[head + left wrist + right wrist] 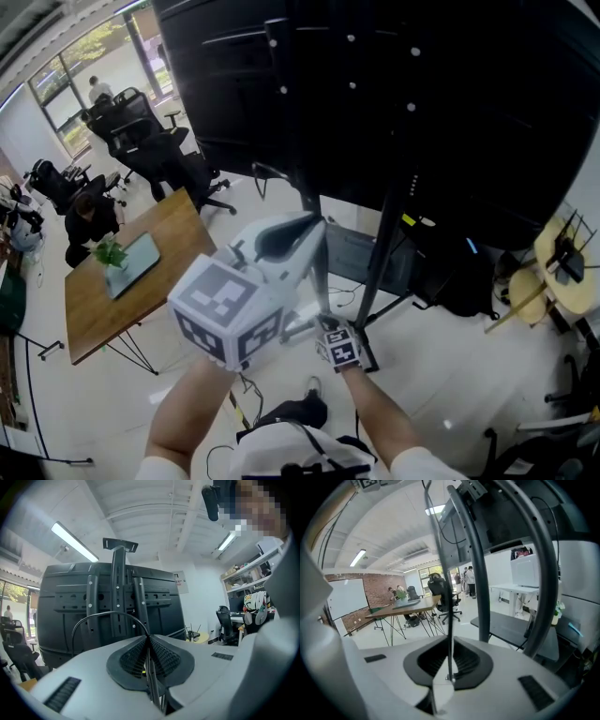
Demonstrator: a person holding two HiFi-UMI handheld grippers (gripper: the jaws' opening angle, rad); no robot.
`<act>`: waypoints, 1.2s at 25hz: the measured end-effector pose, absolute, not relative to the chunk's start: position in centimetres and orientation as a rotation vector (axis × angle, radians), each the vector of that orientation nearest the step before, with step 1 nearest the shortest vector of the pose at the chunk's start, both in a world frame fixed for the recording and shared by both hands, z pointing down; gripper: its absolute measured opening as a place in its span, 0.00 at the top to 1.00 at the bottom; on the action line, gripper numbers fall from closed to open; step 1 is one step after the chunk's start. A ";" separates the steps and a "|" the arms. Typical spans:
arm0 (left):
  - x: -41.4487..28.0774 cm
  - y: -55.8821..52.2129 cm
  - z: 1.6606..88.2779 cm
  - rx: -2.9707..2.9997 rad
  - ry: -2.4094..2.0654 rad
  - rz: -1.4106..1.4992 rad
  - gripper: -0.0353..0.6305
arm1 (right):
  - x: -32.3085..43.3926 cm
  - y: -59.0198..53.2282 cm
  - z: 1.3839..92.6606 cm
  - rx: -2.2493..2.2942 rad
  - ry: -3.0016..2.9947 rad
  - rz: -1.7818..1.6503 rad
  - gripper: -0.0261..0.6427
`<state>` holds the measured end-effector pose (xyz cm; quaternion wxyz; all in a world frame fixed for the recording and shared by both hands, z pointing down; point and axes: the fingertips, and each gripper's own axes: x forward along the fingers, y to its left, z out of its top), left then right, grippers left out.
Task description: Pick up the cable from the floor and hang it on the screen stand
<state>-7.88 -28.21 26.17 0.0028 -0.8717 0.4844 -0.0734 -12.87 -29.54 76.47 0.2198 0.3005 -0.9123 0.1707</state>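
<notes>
Black cable (101,616) is off the floor (441,375) now, pinched at two places and hanging in the air behind the screen (422,94).

- Left tongs (149,637) are squeezing tight on the cable. From their tips it is arching up and over in a springy loop, right in front of the stand (119,564) and its mounting rails.
- In the head view the left tongs are riding high and pointing at the screen's back. My reading: the person is carrying the loop up to where the stand offers something to catch on.
- Right tongs (450,641) are sitting lower, beside the stand's slanted legs, and are clamping narrow on the same cable. In the right gripper view it is running straight up through the pads, taut and vertical.
- Probable reason for the two-handed hold: the upper grip is shaping the loop while the lower one is taking the slack, so the free length is not swinging or dragging.
- Cable is not touching the stand yet as far as I can judge; the hanging step is not done.
- Which part of the stand is being aimed at, I cannot tell. The top crossbar looks the likeliest hook.
- Risk: a thin, stiff cable may be springing back off a smooth bar.
</notes>
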 end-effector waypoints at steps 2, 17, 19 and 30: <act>-8.7 -28.6 26.1 -2.695 1.551 -0.238 0.92 | -13.1 -29.0 75.9 0.803 -2.534 0.471 0.91; -12.5 -28.9 39.6 -2.700 1.828 -0.461 0.93 | 5.3 -29.5 54.8 1.178 -2.680 0.325 0.92; -10.8 -27.4 40.2 -2.759 1.809 -0.417 0.93 | 7.8 -29.7 50.1 1.213 -2.705 0.179 0.92; -6.4 -26.1 29.5 -2.672 1.700 -0.161 0.93 | 10.1 -32.2 25.7 1.261 -2.773 -0.532 0.92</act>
